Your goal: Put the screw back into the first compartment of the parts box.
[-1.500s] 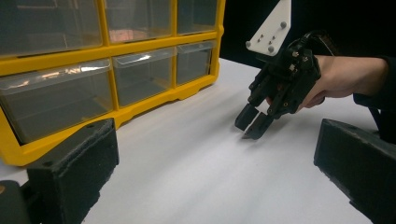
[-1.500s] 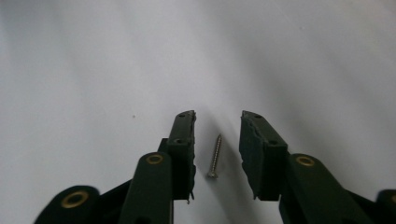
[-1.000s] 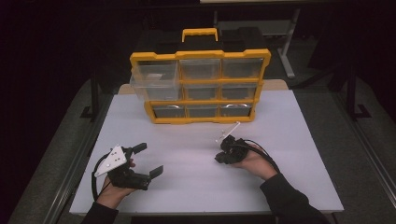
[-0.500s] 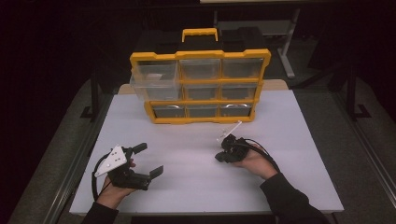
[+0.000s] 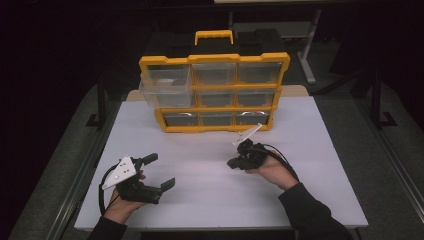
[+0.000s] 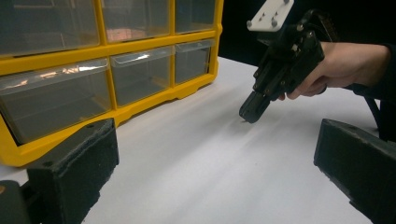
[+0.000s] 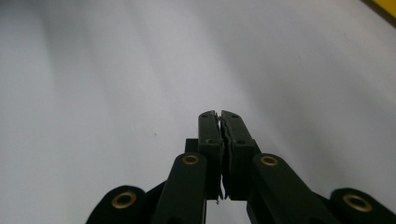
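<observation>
We note a white table (image 5: pixel 320 150) under bright light, while the room around it lies dark. Grey carpet-like floor (image 5: pixel 390 165) runs along both sides. Beyond the far edge we make out pale table legs (image 5: pixel 306 55) and a dark stand (image 5: pixel 377 100) at right.

A yellow organiser (image 5: pixel 215 111) with clear drawers stands upright at the table's (image 5: pixel 310 200) far side, its upper-left drawer (image 5: pixel 167 86) pulled out.

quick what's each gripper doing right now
Left gripper: jaws open, nothing between them.
Right gripper: jaws closed; something tiny may be pinched, too small to tell.
</observation>
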`<state>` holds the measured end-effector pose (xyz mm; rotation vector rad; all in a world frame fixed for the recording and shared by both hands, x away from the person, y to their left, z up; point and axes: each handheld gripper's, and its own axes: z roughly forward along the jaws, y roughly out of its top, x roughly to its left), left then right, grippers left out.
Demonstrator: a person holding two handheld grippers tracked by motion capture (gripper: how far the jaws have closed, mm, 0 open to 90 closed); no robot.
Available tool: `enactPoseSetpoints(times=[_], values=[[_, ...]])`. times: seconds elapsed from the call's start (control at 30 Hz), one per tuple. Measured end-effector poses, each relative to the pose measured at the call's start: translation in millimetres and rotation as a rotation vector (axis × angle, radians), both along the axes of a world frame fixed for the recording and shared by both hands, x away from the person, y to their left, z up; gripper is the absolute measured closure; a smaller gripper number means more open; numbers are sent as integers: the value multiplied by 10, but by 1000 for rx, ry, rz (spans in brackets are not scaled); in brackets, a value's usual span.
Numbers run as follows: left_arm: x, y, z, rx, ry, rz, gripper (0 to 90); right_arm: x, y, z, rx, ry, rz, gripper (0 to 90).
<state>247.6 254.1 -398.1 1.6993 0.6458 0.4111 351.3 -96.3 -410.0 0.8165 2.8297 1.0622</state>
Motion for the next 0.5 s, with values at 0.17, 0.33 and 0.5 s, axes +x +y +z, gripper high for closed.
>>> enactPoseSetpoints(times=[0.17, 0.33, 0.5], values=[[-1, 0, 0, -1, 0, 0, 0, -2, 20, 84, 23, 2, -4, 872], [-2, -12, -5, -7, 6, 0, 0, 6, 28, 208, 30, -22, 6, 872], [2, -9, -4, -3, 2, -2, 0, 12, 39, 305, 36, -35, 9, 872]])
